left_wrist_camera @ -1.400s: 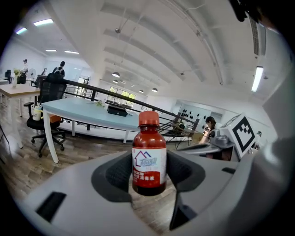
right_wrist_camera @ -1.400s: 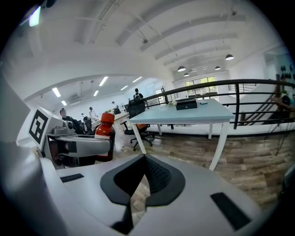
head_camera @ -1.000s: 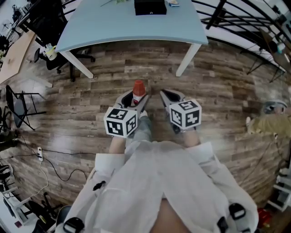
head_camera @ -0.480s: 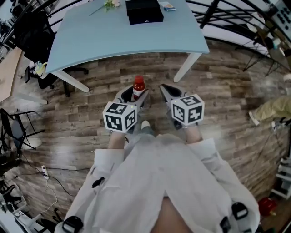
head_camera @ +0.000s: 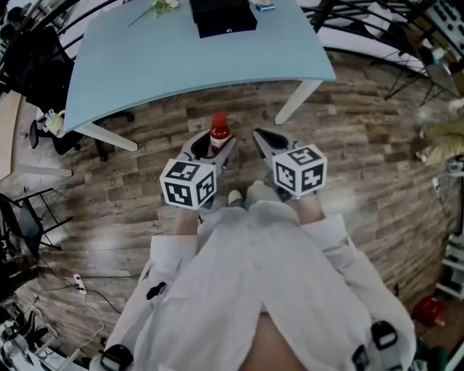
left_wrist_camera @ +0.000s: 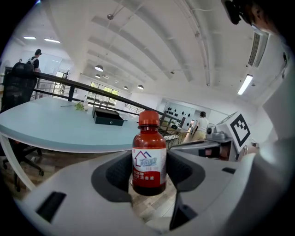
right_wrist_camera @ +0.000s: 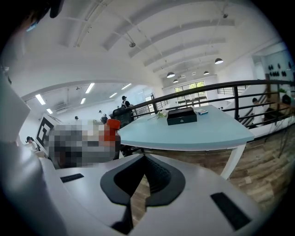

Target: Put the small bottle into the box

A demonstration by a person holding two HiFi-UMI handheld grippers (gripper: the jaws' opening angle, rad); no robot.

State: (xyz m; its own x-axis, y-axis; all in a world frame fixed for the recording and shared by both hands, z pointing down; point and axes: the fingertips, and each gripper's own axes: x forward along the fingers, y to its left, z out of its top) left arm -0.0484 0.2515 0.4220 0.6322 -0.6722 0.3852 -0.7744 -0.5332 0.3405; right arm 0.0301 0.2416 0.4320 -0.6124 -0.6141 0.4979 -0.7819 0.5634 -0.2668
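Observation:
A small dark red bottle (left_wrist_camera: 149, 156) with a red cap and a white label stands upright between the jaws of my left gripper (left_wrist_camera: 148, 177), which is shut on it. In the head view the bottle (head_camera: 218, 133) pokes up from the left gripper (head_camera: 214, 146), held over the wooden floor in front of the table. My right gripper (head_camera: 265, 141) is beside it on the right, shut with nothing in it; its jaws meet at the tips (right_wrist_camera: 144, 159). A black box (head_camera: 222, 16) lies closed on the far side of the light blue table (head_camera: 145, 58); the box (right_wrist_camera: 181, 116) also shows in the right gripper view.
A small flower sprig (head_camera: 156, 7) and a small flat object (head_camera: 262, 5) lie by the box. White table legs (head_camera: 293, 103) stand ahead. Black chairs (head_camera: 29, 51) are at the left, railings (head_camera: 362, 29) at the right. People (left_wrist_camera: 201, 124) stand far off.
The table and box have come nearer in the head view as the person walks forward. Both grippers keep their hold and spacing; the bottle stays in the left one.

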